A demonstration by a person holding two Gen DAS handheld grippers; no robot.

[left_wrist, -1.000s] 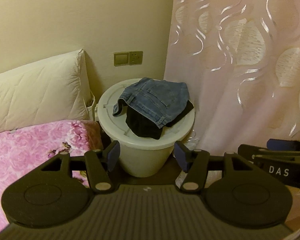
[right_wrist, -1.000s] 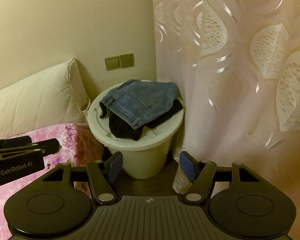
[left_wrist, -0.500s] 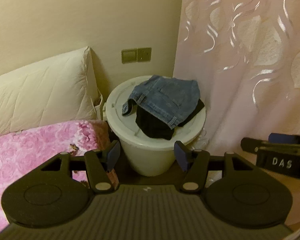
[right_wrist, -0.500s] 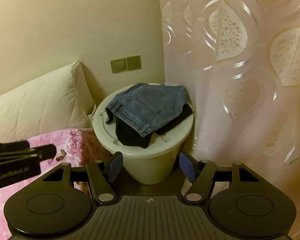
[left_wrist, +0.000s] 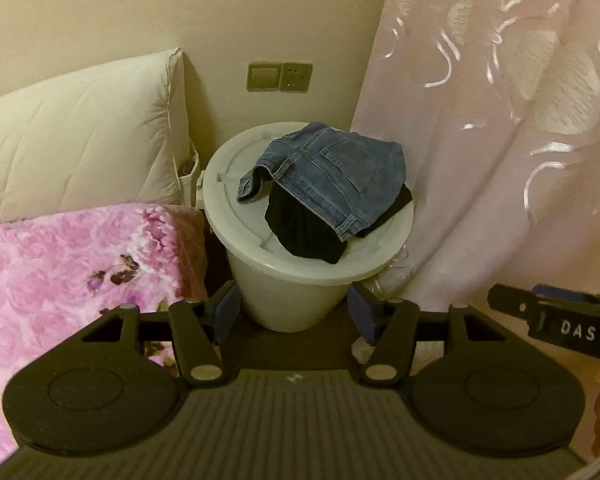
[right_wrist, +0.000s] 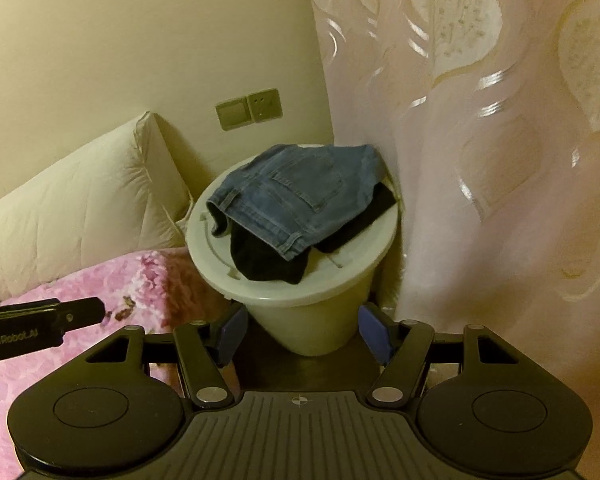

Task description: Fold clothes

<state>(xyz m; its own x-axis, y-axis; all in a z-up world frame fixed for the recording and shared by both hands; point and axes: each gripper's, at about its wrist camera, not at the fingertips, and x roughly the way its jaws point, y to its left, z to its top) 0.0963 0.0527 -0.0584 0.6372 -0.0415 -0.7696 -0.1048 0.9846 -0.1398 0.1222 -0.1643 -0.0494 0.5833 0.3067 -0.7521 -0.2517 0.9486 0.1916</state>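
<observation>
Far left, we see a white pillow [left_wrist: 76, 128] against the wall, a pink floral blanket [left_wrist: 80, 264] on the bed below it. Centre: a pale bin [left_wrist: 300, 292] with its lid on, wedged between bed and curtain [left_wrist: 500, 140]. On the lid lie the jeans [left_wrist: 332, 176], loosely bunched, on top of a black garment [left_wrist: 300, 228]; both overhang the lid's near edge.

Risks, as we judge them: pulling the jeans alone may drag the black piece off the lid onto the floor; a pinch that goes too deep may catch both layers at once; the bin looks light and could tip or slide if we tug sideways; reaching on the right side may snag the curtain.

Left gripper [left_wrist: 296, 312]: jaws spread wide, released, holding nothing, well short of the clothes. Right gripper [right_wrist: 302, 334]: jaws likewise wide apart, empty, touching nothing, pointing at the bin.
</observation>
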